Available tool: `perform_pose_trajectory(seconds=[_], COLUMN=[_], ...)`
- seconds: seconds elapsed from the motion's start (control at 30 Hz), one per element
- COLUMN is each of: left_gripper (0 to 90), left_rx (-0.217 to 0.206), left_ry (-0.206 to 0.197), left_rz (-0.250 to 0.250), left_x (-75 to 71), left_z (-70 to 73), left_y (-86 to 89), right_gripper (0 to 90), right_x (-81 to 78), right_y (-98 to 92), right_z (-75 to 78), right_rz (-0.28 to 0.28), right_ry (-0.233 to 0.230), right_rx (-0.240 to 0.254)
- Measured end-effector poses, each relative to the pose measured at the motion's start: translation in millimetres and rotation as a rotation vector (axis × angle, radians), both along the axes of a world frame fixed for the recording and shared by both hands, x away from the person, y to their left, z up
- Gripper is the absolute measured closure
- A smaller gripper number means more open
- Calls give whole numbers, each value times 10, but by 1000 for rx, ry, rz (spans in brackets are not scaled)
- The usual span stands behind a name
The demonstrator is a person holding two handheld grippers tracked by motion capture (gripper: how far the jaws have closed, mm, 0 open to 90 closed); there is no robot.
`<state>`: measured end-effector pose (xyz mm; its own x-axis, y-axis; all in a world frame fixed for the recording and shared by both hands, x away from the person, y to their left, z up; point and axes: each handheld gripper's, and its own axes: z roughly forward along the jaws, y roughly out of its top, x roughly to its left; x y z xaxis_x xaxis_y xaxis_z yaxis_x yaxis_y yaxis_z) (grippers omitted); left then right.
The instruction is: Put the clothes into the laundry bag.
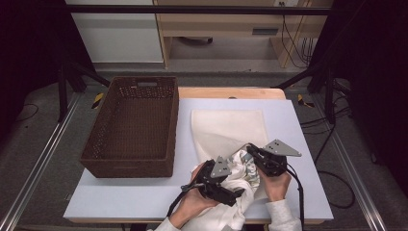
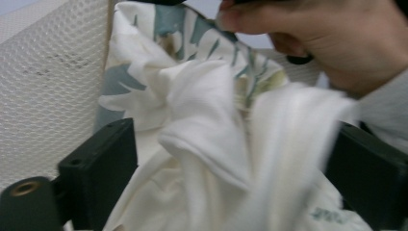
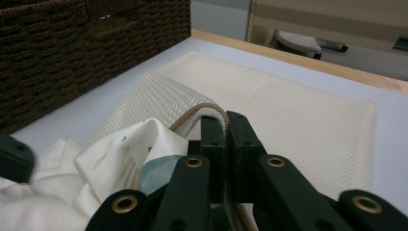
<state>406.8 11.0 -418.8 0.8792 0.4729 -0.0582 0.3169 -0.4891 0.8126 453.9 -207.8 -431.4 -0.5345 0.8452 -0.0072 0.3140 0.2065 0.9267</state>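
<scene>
The right tongs (image 3: 225, 120) pinch the mesh bag's (image 3: 288, 115) rim, the left tongs (image 2: 231, 159) stand wide around white cloth (image 2: 207, 144), beside a brown basket (image 1: 134, 125) on the pale worktop (image 1: 298, 125).

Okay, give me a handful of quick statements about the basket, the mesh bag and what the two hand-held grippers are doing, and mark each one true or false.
1. The brown wicker basket is empty. True.
2. The right hand-held gripper is open and holds nothing. False: its jaws are shut on the edge of the cream mesh bag.
3. The white garment lies inside the basket. False: it is bunched at the table's near edge, between the grippers.
4. The left hand-held gripper has garment cloth between its jaws. True.
5. The mesh bag lies to the right of the basket in the high view. True.
</scene>
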Motion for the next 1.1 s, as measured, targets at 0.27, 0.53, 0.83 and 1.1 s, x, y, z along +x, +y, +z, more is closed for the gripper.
perform_pose_trajectory(seconds=[0.27, 0.53, 0.83, 1.1], left_gripper=[108, 260, 733, 729], left_rx=[-111, -77, -37, 40], left_ry=[-51, 134, 52, 20], left_rz=[92, 126, 56, 57], left_x=[27, 345, 180, 201], left_z=[148, -304, -160, -118], left_y=[110, -64, -157, -287], right_gripper=[867, 866, 868, 869], right_x=[-1, 2, -4, -96], right_y=[-3, -9, 18, 12], right_z=[0, -3, 0, 137], right_rz=[0, 5, 7, 33], right_ry=[-2, 8, 8, -47], right_rx=[-3, 0, 4, 58])
